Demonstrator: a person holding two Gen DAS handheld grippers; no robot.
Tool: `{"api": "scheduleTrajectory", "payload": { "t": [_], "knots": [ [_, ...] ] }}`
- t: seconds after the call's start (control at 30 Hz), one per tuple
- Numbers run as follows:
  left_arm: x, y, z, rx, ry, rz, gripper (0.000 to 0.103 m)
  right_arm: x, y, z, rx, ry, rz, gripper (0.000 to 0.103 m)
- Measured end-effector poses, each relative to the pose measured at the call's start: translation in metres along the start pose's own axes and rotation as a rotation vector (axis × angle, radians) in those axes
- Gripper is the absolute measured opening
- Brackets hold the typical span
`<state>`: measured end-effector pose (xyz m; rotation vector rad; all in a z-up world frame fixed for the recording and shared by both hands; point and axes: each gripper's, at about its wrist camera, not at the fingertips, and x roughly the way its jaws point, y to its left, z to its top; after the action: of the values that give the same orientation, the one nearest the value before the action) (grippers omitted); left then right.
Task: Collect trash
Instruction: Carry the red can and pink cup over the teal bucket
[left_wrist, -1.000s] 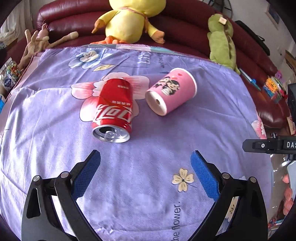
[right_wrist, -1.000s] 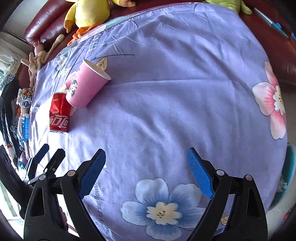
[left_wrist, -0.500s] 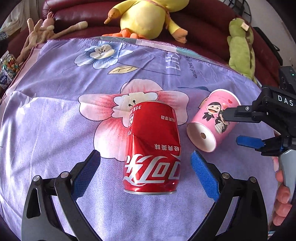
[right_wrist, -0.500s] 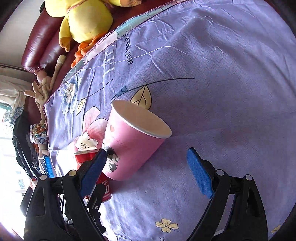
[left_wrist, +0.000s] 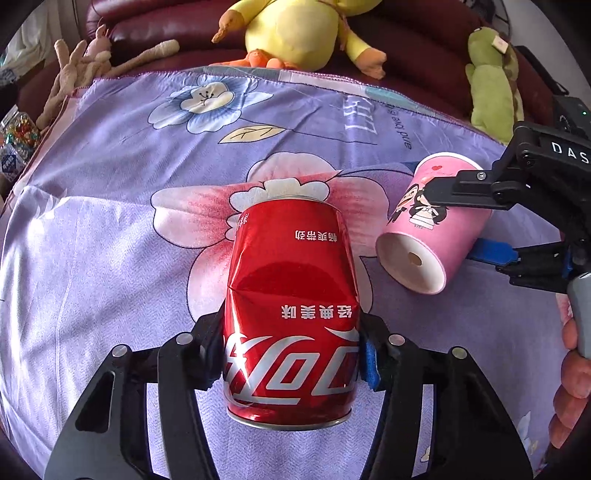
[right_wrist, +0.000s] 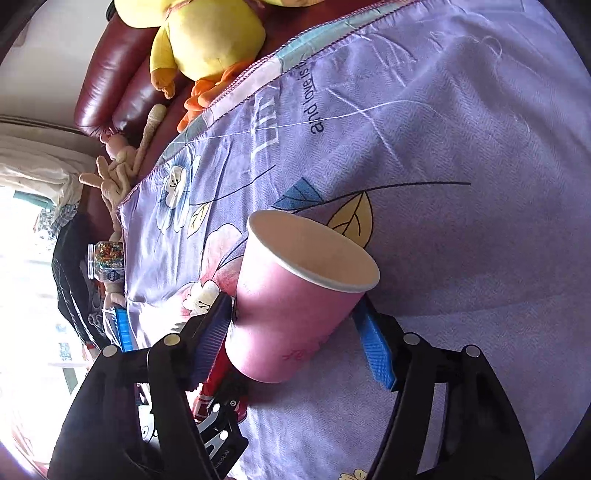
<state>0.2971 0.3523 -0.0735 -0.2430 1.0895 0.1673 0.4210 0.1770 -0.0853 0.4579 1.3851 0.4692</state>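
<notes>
Left gripper (left_wrist: 291, 354) is pinching the dented red soda can (left_wrist: 291, 314), right gripper (right_wrist: 295, 339) is pinching the toppled pink paper cup (right_wrist: 295, 306) alongside.

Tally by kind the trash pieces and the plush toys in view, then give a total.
Cans: 1, red cola can in the left gripper.
Paper cups: 1, pink cup in the right gripper.
Plush toys: 3, yellow duck, green plush, beige plush.
Total: 5
</notes>
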Motion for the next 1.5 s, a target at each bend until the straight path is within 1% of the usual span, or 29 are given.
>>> {"api": "scheduleTrajectory", "payload": {
  "t": [0.13,0.23,0.37,0.53,0.7,0.83,0.97,1.03,1.17,1.27,1.37,1.5],
  "knots": [
    [-0.005,0.000,-0.007,-0.013,0.002,0.002,0.057,-0.016,-0.001,-0.005,-0.064,-0.027,-0.039,0.062],
    [-0.014,-0.010,-0.014,0.001,-0.001,-0.003,0.057,-0.036,-0.016,-0.010,-0.070,-0.038,-0.050,0.062],
    [-0.033,-0.037,-0.024,0.048,-0.027,-0.010,0.057,-0.072,-0.045,-0.024,-0.064,-0.061,-0.061,0.062],
    [-0.054,-0.084,-0.047,0.115,-0.039,-0.065,0.057,-0.129,-0.094,-0.056,-0.044,-0.104,-0.057,0.062],
    [-0.071,-0.148,-0.078,0.210,-0.026,-0.149,0.057,-0.196,-0.156,-0.099,0.007,-0.163,-0.067,0.063],
    [-0.085,-0.207,-0.103,0.295,-0.019,-0.216,0.057,-0.251,-0.211,-0.140,0.059,-0.227,-0.107,0.063],
    [-0.098,-0.270,-0.127,0.386,-0.012,-0.282,0.057,-0.313,-0.270,-0.183,0.122,-0.318,-0.180,0.063],
    [-0.103,-0.302,-0.140,0.432,-0.002,-0.315,0.057,-0.344,-0.301,-0.206,0.166,-0.363,-0.201,0.063],
    [-0.108,-0.368,-0.170,0.538,0.026,-0.363,0.057,-0.393,-0.361,-0.250,0.243,-0.436,-0.265,0.063],
    [-0.107,-0.414,-0.193,0.612,0.059,-0.382,0.057,-0.414,-0.400,-0.278,0.299,-0.466,-0.281,0.063],
    [-0.104,-0.454,-0.216,0.681,0.091,-0.387,0.057,-0.422,-0.434,-0.299,0.341,-0.481,-0.300,0.063],
    [-0.094,-0.500,-0.245,0.761,0.130,-0.379,0.057,-0.417,-0.470,-0.315,0.399,-0.465,-0.256,0.063]
  ]
}}
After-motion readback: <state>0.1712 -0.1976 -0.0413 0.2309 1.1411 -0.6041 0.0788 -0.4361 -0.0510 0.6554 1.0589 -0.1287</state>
